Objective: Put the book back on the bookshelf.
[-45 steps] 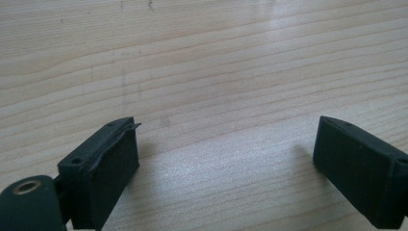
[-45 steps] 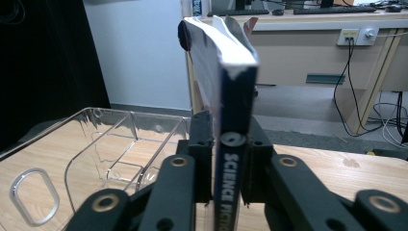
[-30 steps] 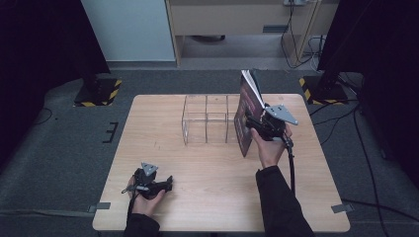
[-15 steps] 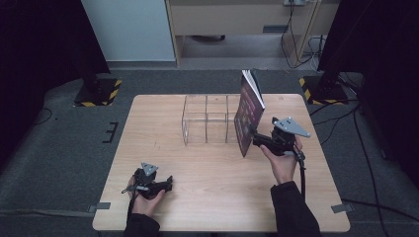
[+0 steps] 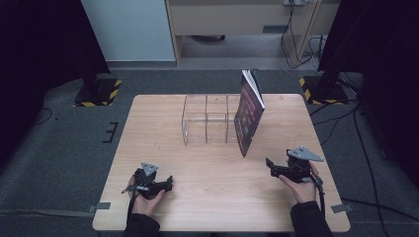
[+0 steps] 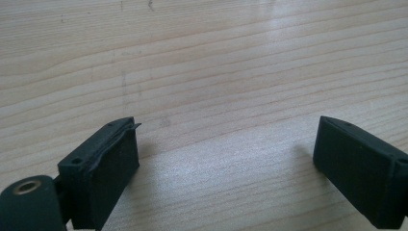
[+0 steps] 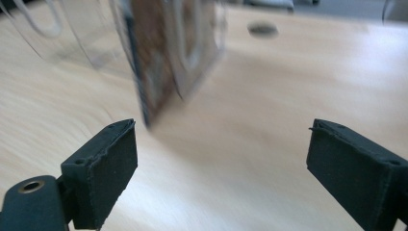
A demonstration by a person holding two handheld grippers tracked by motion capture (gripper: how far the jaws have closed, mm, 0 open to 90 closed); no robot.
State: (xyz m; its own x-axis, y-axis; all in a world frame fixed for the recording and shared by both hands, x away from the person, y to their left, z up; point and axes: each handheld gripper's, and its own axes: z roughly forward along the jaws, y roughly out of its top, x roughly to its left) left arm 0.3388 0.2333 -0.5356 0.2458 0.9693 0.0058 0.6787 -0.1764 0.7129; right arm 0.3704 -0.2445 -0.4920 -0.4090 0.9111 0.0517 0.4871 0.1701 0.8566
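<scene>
Book: dark purple softcover book leans on clear acrylic 3-slot rack, 12 o'clock, seemingly for support.
Grippers: left gripper at 7 o'clock, right gripper at 4 o'clock, jaws apart, empty.

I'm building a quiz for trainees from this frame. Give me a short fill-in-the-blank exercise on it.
1. The book stands leaning against the clear ____ organizer.
2. The right gripper has its jaws ____, apart from the book.
3. The left gripper rests on the ____ table.

Missing words: acrylic; open; wooden
</scene>
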